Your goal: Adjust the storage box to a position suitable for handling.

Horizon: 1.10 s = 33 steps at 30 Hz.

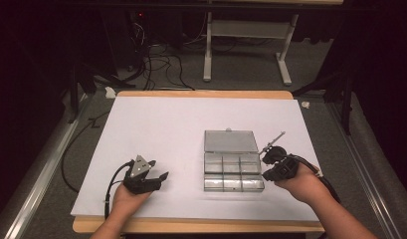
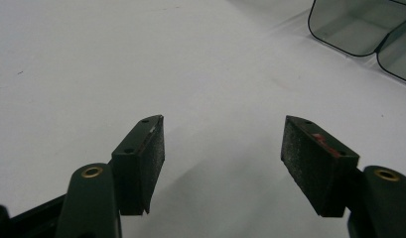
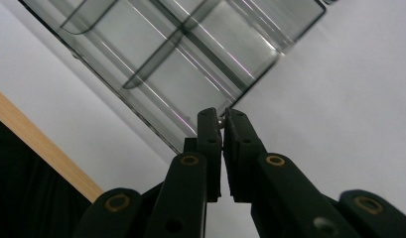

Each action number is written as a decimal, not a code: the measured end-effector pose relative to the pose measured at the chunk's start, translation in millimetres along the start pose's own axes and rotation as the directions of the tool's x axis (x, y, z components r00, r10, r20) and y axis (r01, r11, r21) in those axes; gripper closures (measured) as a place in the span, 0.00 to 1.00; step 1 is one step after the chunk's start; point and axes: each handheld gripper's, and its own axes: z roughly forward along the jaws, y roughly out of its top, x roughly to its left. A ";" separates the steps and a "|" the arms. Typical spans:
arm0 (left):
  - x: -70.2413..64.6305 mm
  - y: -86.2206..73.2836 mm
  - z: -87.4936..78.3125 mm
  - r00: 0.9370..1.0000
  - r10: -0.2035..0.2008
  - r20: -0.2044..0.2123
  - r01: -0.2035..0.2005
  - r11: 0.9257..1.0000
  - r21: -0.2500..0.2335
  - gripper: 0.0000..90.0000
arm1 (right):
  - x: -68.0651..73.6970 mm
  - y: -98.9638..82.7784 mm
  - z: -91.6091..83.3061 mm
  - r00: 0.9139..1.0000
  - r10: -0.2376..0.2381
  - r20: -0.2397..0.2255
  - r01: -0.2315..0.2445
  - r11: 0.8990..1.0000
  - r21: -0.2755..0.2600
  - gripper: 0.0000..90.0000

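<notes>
A clear plastic box [image 1: 233, 162] with divided compartments and its lid laid open flat is located right of centre on the white table [image 1: 156, 124]. Its long axis runs away from the person. The right gripper [image 1: 271, 164], jaws closed on a thin metal rod [image 1: 271, 142], is held beside the box. The left gripper [image 1: 158, 178] is held with jaws apart, empty.

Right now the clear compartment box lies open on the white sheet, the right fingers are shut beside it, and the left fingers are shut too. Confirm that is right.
Not quite. The left gripper is open: the left gripper view shows its fingers standing wide apart over bare sheet. The rest holds: the compartment box lies open on the white sheet, and the right gripper is shut beside it.
</notes>
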 end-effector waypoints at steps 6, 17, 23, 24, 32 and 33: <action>0.1 0.0 -0.3 1.000 0.000 0.002 0.000 1.000 -0.001 0.38 | 13.6 9.7 7.5 0.999 -0.042 -0.013 0.043 0.999 0.004 0.97; 0.5 -0.2 -0.4 1.000 -0.001 0.006 0.001 1.000 -0.005 0.38 | 35.4 28.2 20.3 0.994 -0.102 -0.033 0.102 0.995 0.008 0.97; 0.8 0.1 -0.1 1.000 -0.003 0.007 0.003 1.000 0.003 0.38 | 43.9 37.5 29.6 0.988 -0.145 -0.050 0.145 0.989 0.004 0.97; 0.6 0.0 -0.1 1.000 -0.004 0.007 0.004 1.000 0.000 0.38 | 45.0 38.7 31.4 0.988 -0.148 -0.048 0.148 0.989 0.005 0.97; 0.4 -0.2 -0.5 1.000 -0.001 0.008 0.001 1.000 -0.006 0.38 | 50.7 44.9 42.5 0.986 -0.158 -0.046 0.159 0.987 0.015 0.96; 0.4 -0.2 -0.4 1.000 -0.002 0.009 0.002 1.000 -0.006 0.38 | 50.6 45.7 43.8 0.986 -0.157 -0.050 0.158 0.987 0.015 0.96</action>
